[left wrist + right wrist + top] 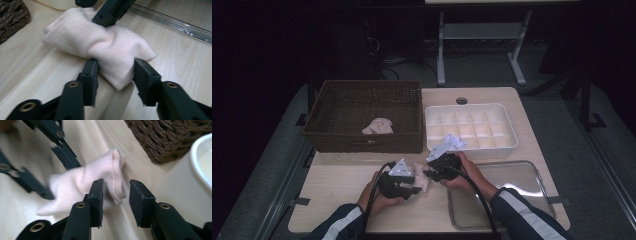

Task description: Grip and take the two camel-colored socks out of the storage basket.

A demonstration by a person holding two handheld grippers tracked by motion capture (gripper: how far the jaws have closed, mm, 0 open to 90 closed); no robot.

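Observation:
A folded pale pink cloth lies on the wooden table between my two grippers. In the left gripper view the cloth is bunched at its middle, and one end of it sits between the jaws of my left gripper. Those pads rest beside it without squeezing. My left gripper is open. My right gripper comes in from the other side. In the right gripper view the cloth's hemmed end reaches between my right gripper's jaws, with a gap at the right pad.
A brown wicker basket at the back left holds another pink cloth. A white divided box stands to its right with a white-and-blue cloth in a front cell. A clear shallow tray lies front right.

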